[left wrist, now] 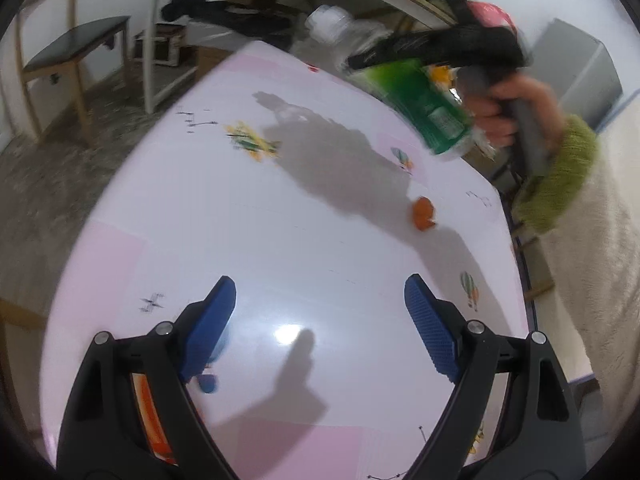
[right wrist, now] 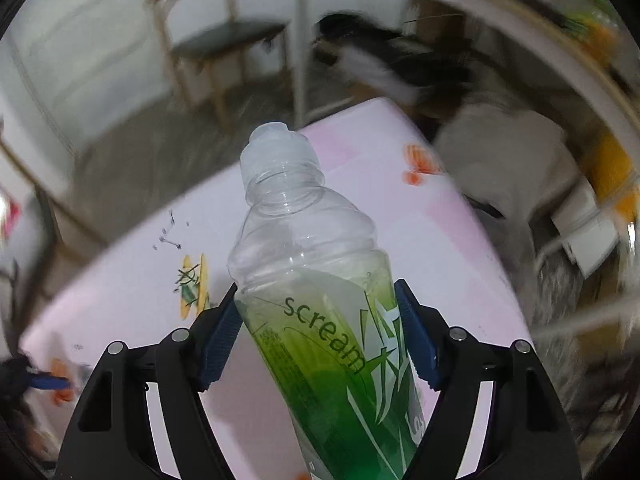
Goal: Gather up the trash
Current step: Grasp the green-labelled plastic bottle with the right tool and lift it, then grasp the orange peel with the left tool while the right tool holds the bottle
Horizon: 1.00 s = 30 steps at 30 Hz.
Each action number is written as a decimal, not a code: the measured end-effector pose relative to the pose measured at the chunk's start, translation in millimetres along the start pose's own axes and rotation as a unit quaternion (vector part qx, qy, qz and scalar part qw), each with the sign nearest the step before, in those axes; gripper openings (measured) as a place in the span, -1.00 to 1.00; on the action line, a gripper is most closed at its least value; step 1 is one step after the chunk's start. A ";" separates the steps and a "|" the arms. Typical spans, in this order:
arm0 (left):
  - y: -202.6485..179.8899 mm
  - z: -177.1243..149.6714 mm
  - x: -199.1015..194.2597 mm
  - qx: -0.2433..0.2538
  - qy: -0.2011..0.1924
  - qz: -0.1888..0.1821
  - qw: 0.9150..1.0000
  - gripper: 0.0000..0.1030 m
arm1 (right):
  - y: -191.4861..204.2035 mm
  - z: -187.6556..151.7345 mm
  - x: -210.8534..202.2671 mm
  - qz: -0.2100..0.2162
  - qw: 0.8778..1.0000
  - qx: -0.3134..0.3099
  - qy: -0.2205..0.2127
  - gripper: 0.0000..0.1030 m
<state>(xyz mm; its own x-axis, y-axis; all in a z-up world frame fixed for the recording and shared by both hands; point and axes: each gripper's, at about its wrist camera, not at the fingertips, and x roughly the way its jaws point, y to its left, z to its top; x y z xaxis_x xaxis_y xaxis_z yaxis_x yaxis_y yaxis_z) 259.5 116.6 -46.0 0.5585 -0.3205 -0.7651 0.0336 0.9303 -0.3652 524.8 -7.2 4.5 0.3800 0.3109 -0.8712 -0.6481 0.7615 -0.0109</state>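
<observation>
- Bottle (right wrist: 320,300) of clear plastic with a green "scream" label sits between the blue pads of the right gripper (right wrist: 320,332); both pads press on its labelled body, so it is gripped
- Its capless neck points away from the camera and tilts a little to the left, raised above the table (right wrist: 120,288)
- From the left wrist view the same bottle (left wrist: 424,112) shows blurred at upper right, carried over the far right part of the table (left wrist: 280,240) by the right gripper (left wrist: 420,56), with a hand (left wrist: 512,108) on the grey handle and a fuzzy green cuff (left wrist: 560,172) behind it
- Left gripper (left wrist: 320,320) hangs over the near part of the table with jaws spread wide and only bare tabletop between its blue pads (left wrist: 432,332)
- Orange scrap (left wrist: 423,213) lies on the table near its right edge, well apart from the left gripper; what it is cannot be told
- Tablecloth is white and pale pink, printed with small aeroplanes (left wrist: 252,144) and balloons (left wrist: 469,290)
- Wooden chair (left wrist: 68,56) with a dark seat stands on the floor beyond the table, at upper left
</observation>
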 end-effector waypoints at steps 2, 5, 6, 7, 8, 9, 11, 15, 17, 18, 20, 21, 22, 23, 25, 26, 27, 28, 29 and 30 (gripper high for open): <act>-8.1 -2.4 6.0 0.012 0.007 -0.011 1.000 0.59 | -23.4 -27.5 -44.9 0.003 0.998 0.054 -0.022 0.39; -19.3 -4.7 20.0 0.036 0.025 -0.025 0.999 0.59 | -52.8 -86.6 -99.6 0.020 0.987 0.158 -0.027 0.39; -24.6 -4.5 25.8 0.048 0.030 -0.029 0.998 0.59 | -59.0 -108.6 -112.5 0.020 0.982 0.188 -0.024 0.40; -30.6 -3.6 32.5 0.062 0.038 -0.035 0.997 0.59 | -63.2 -141.0 -126.8 0.019 0.974 0.225 -0.021 0.40; -34.8 -2.7 37.5 0.071 0.045 -0.038 0.996 0.59 | -63.4 -165.3 -133.6 0.018 0.969 0.246 -0.019 0.40; -41.8 -0.5 45.4 0.084 0.053 -0.037 0.994 0.59 | -63.0 -188.8 -138.0 0.017 0.963 0.267 -0.017 0.40; -55.5 4.9 59.1 0.107 0.065 -0.034 0.992 0.59 | -60.6 -245.7 -138.3 0.024 0.945 0.325 -0.011 0.40; -89.2 11.8 85.4 0.150 0.080 -0.043 0.985 0.46 | -57.5 -340.1 -117.5 0.062 0.895 0.442 -0.006 0.40; -104.0 11.9 96.9 0.155 0.091 -0.067 0.981 0.39 | -50.8 -371.9 -108.5 0.069 0.875 0.480 -0.010 0.40; -111.3 12.6 103.2 0.156 0.092 -0.073 0.981 0.35 | -47.5 -383.9 -106.3 0.062 0.869 0.491 -0.011 0.40; -120.9 15.9 113.5 0.165 0.085 -0.060 0.981 0.31 | -42.6 -393.6 -103.0 0.055 0.865 0.499 -0.014 0.40; -124.3 19.0 119.8 0.167 0.079 -0.047 0.982 0.26 | -40.1 -398.3 -103.4 0.059 0.864 0.500 -0.019 0.40; -126.1 23.4 126.3 0.164 0.073 -0.033 0.983 0.25 | -38.5 -400.8 -103.9 0.062 0.864 0.500 -0.023 0.40; -126.3 27.8 131.4 0.157 0.069 -0.024 0.985 0.21 | -37.8 -400.7 -104.0 0.063 0.865 0.498 -0.025 0.40; -124.2 40.0 143.7 0.132 0.065 -0.008 0.989 0.12 | -39.3 -400.3 -105.3 0.057 0.868 0.493 -0.027 0.40; -123.3 44.6 148.8 0.124 0.065 -0.003 0.990 0.05 | -39.5 -401.0 -106.1 0.051 0.870 0.489 -0.027 0.40; -122.1 49.2 154.5 0.118 0.064 0.004 0.991 -0.01 | -40.4 -401.9 -106.6 0.049 0.872 0.487 -0.029 0.40; -120.4 52.1 156.9 0.117 0.064 0.010 0.991 -0.05 | -41.8 -399.7 -107.7 0.050 0.872 0.486 -0.032 0.40; -119.0 55.0 163.7 0.115 0.067 0.020 0.991 -0.13 | -42.8 -401.1 -108.4 0.055 0.870 0.488 -0.037 0.40; -120.9 57.1 164.8 0.118 0.060 0.025 0.991 -0.21 | -45.0 -402.8 -110.0 0.057 0.869 0.489 -0.039 0.40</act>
<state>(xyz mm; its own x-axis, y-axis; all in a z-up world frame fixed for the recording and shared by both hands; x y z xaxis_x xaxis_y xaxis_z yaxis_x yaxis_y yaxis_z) 394.8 -38.5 -97.7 0.4622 -0.2794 -0.8416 0.2101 0.9565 -0.2022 246.3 -304.7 -96.9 0.4182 0.4244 -0.8031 0.1727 0.8309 0.5290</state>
